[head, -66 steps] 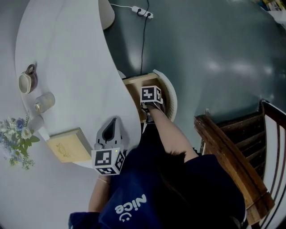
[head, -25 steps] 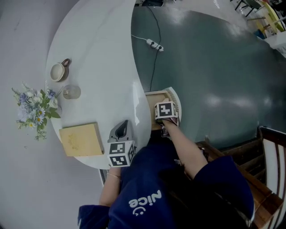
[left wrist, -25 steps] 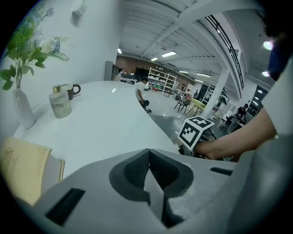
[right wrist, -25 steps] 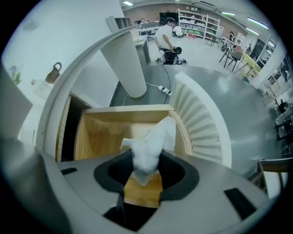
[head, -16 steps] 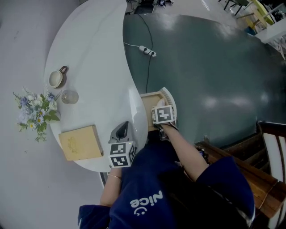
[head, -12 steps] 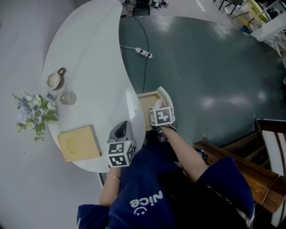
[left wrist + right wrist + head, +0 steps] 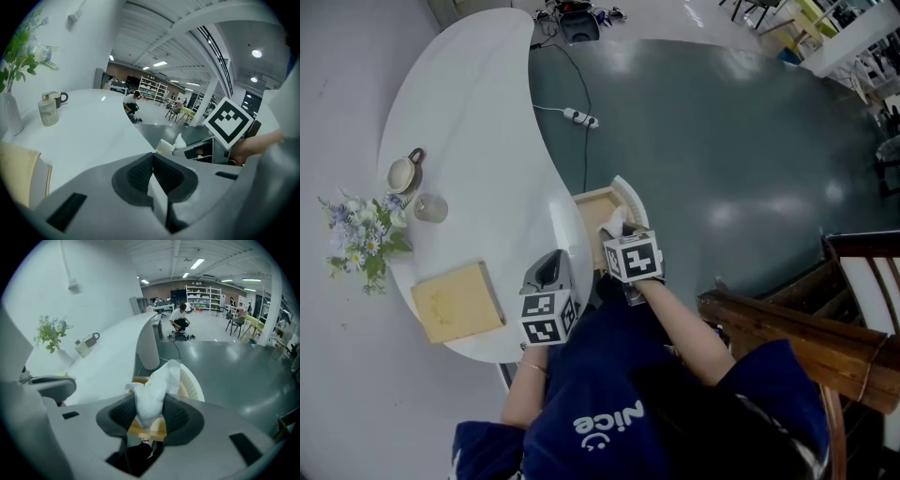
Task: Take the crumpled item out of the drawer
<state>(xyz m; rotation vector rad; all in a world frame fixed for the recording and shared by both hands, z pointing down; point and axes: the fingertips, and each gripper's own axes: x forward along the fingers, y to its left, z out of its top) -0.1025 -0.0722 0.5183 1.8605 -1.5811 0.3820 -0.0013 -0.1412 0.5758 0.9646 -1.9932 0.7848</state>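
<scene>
The dark green floor (image 7: 722, 141) fills the right of the head view, and the long, curved white bench (image 7: 478, 122) sweeps down the left. A wooden chair (image 7: 806, 328) stands at the lower right, well apart from the bench. An open drawer (image 7: 598, 208) with a pale wooden inside and a rounded white front juts from the bench's edge. On the bench lie a tan book (image 7: 457, 302) and, beside it, a bunch of flowers (image 7: 356, 230). The left claw (image 7: 152, 176) hangs over the bench's near edge, just beside the book, its pads pressed together with nothing between them. The right claw (image 7: 150, 411) is over the open drawer, pinching the crumpled item (image 7: 157, 385), a white wad that sticks up past its pads above the drawer. Further along the bench stand a cup (image 7: 401, 173) and a small glass jar (image 7: 429, 207), close together. A power strip (image 7: 575, 117) lies on the floor.
</scene>
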